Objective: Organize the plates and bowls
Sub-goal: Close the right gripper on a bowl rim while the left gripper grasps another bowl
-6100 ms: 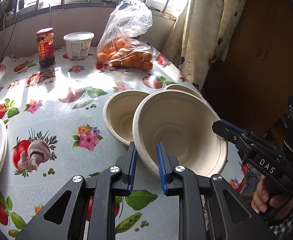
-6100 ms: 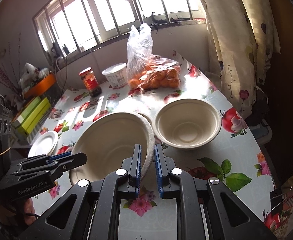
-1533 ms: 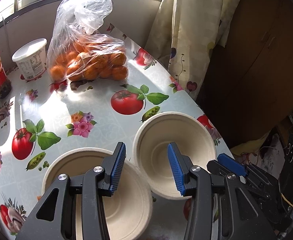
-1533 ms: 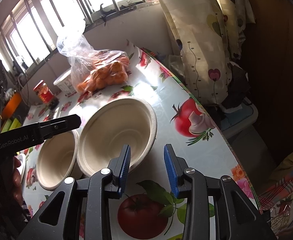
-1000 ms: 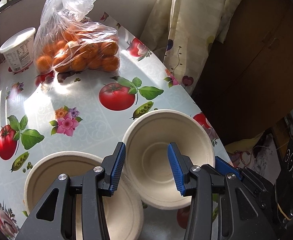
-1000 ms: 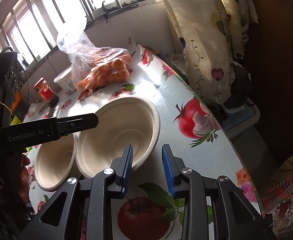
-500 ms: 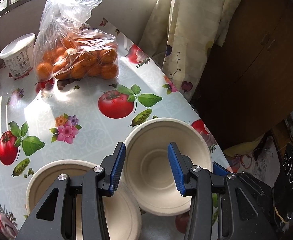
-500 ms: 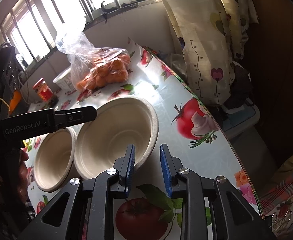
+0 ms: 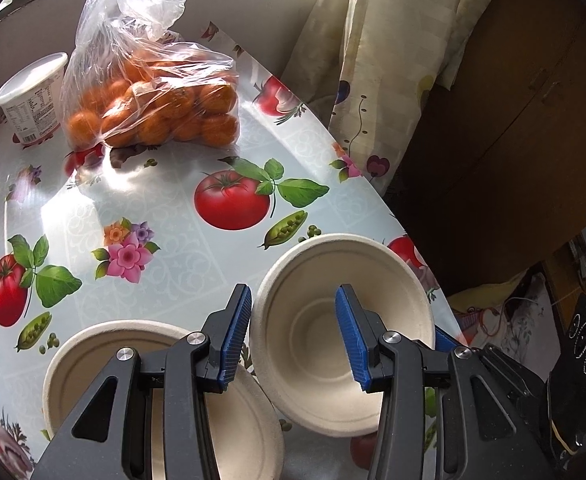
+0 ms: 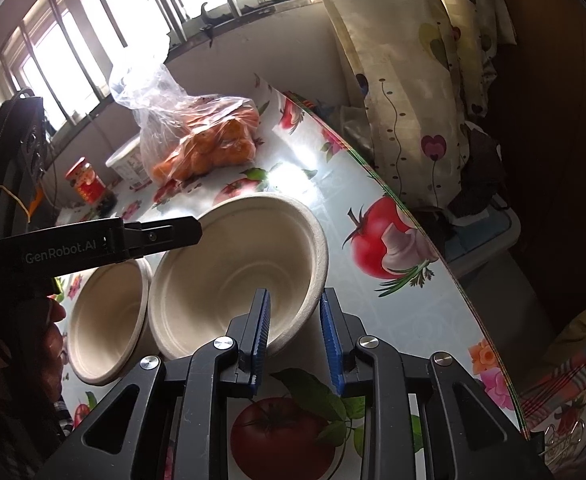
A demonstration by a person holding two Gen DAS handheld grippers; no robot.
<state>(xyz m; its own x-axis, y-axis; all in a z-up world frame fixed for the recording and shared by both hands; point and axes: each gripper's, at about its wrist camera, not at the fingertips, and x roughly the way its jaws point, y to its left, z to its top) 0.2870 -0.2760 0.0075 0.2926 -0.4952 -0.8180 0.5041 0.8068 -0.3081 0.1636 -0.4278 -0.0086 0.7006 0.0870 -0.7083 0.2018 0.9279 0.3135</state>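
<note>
Two cream paper bowls stand side by side near the table's right edge. In the left wrist view the right bowl (image 9: 345, 312) lies under my open left gripper (image 9: 293, 332), whose fingers straddle its near-left rim without touching; the left bowl (image 9: 105, 356) sits partly under the gripper body. In the right wrist view the right bowl (image 10: 229, 276) has its near rim between the fingers of my right gripper (image 10: 295, 334), which stand apart around it. The left bowl (image 10: 105, 320) is beside it. The left gripper's finger (image 10: 149, 236) reaches over the bowls.
A plastic bag of oranges (image 9: 149, 92), a white tub (image 9: 33, 96) and a red jar (image 10: 89, 184) stand at the back of the table (image 9: 165, 200). The table edge (image 10: 433, 248) runs close on the right, with a curtain (image 9: 373, 60) and dark cabinet beyond.
My right gripper has narrowed its jaws around the right bowl's near rim over the last second. The left gripper drifted slightly and stays open over the bowl.
</note>
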